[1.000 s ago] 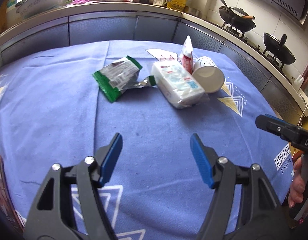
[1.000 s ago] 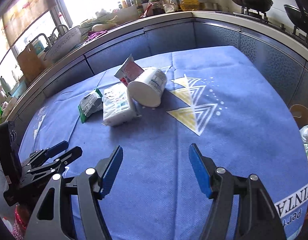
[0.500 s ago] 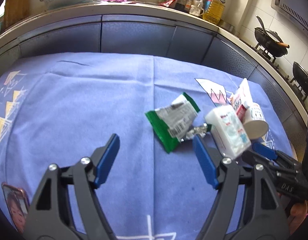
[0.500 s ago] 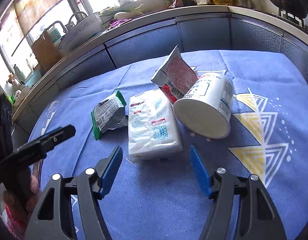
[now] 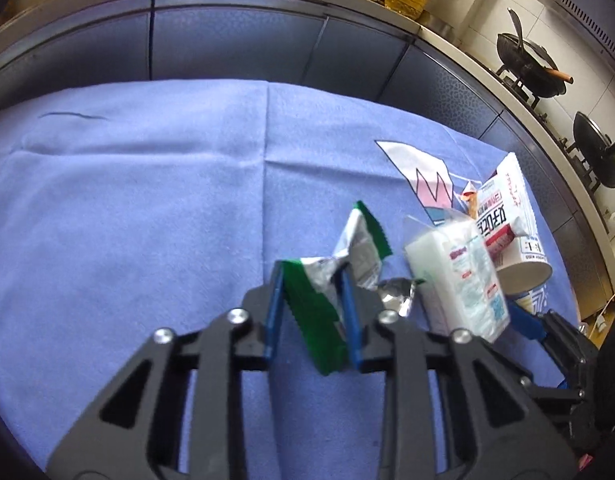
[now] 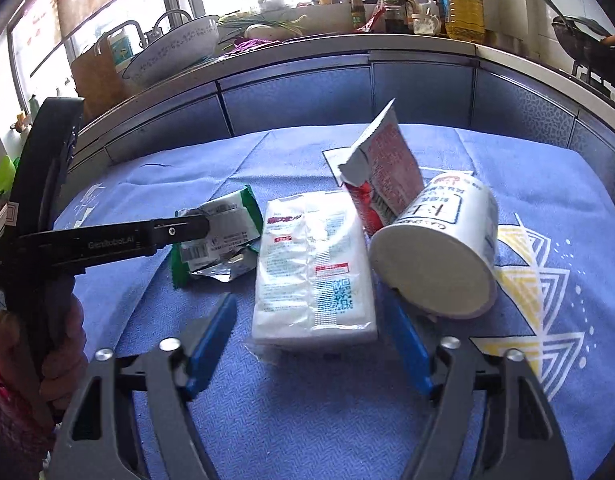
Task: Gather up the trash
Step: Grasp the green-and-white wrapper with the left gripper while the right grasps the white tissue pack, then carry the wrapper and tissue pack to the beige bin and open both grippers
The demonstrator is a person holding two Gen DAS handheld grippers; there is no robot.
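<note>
1. The green wrapper [image 5: 327, 276] sits leftmost of the trash, just left of the white tissue pack [image 6: 313, 268] on the blue tabletop [image 5: 147, 200]. The left gripper [image 5: 311, 300] has its blue pads nearly together on the wrapper's green edge — the crumpled foil bulges up between them.
2. In the right wrist view, the left gripper [image 6: 195, 226] reaches in from the left of the tissue pack and covers part of the wrapper [image 6: 223, 240]; a hand [image 6: 47, 344] holds its handle.
3. The tissue pack [image 5: 459, 284] lies flat, its long side just beside the wrapper.
4. The right gripper [image 6: 311, 344] is wide open — one pad on each side of the tissue pack's near end, holding nothing. Whether the pads touch the pack cannot be told.
5. Right of the tissue pack, a red-and-white sachet [image 6: 381, 172] stands tilted, leaning against a paper cup [image 6: 439, 256].
6. The cup lies on its side, touching the pack's right edge.
</note>
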